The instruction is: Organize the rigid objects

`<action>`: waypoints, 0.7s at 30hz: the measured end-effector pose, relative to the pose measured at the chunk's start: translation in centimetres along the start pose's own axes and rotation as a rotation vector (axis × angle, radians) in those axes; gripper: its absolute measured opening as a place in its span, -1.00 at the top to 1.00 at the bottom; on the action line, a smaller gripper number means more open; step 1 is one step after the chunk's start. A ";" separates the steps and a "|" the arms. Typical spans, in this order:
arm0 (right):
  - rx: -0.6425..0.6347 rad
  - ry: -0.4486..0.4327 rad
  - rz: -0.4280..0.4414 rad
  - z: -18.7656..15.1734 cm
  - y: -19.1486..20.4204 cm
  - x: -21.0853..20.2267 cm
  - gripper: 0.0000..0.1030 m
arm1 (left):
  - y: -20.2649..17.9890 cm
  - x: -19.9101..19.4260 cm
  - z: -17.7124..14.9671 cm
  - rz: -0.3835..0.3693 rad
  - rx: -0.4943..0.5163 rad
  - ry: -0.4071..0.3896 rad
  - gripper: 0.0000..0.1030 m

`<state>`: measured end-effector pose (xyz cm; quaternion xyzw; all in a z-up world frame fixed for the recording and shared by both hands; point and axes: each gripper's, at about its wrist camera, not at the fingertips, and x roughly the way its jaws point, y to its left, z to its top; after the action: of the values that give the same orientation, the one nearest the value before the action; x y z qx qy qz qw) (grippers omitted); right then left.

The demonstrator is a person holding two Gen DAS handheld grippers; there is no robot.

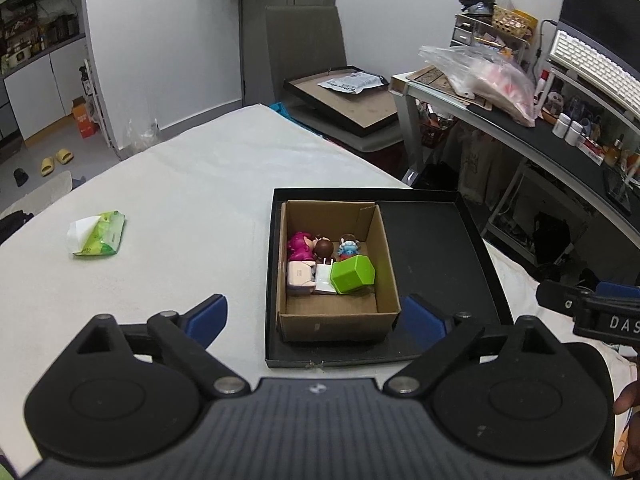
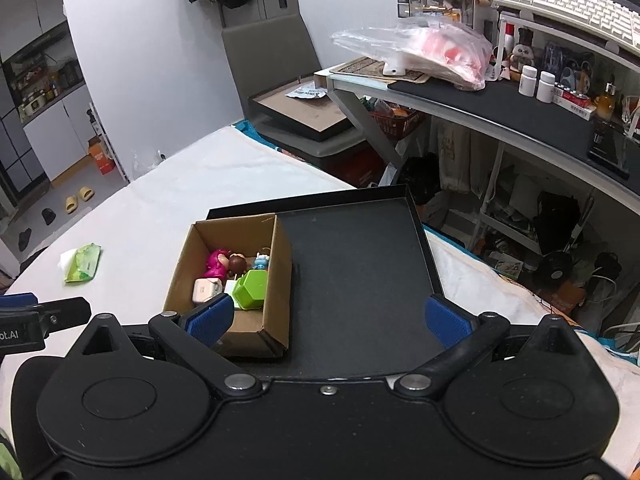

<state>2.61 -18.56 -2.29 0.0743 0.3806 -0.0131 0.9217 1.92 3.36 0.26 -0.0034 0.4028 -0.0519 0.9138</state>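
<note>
Matt brown cardboard box (image 1: 338, 312) sits in a matt black tray (image 1: 444, 248); glossy green plastic block (image 1: 352, 276) inside (white cloth-covered table (image 1: 180, 184)).

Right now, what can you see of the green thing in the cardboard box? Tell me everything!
The green block looks like smooth, shiny plastic, bright lime, with flat faces and angled corners, so it seems many-sided. It lies tilted in the cardboard box, near the right wall, towards the front. Its left side touches or overlaps a white flat item, and a small blue figure stands just behind it. Neither gripper touches it.
</note>
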 end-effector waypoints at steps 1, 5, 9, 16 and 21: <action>0.002 0.001 0.004 -0.2 0.0 -0.3 -1.00 | -0.2 -0.3 -0.1 -0.001 0.005 -0.004 -0.84; -0.019 -0.005 0.000 -0.8 0.3 -1.3 -1.00 | -0.5 -1.4 -0.4 -0.001 0.003 -0.022 -0.85; -0.029 -0.002 -0.016 -1.0 0.2 -2.3 -1.00 | -0.7 -2.3 -0.9 -0.002 0.001 -0.037 -0.86; -0.028 -0.002 -0.038 -1.8 0.0 -3.8 -1.00 | -1.4 -3.7 -1.7 -0.007 0.005 -0.044 -0.86; -0.045 -0.012 -0.033 -2.3 0.0 -4.8 -1.00 | -1.8 -4.9 -2.1 -0.009 0.007 -0.052 -0.86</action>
<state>-2.40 -18.35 -0.54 0.0472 0.3765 -0.0200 0.9250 -3.09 2.08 2.52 -0.0033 0.3789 -0.0573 0.9237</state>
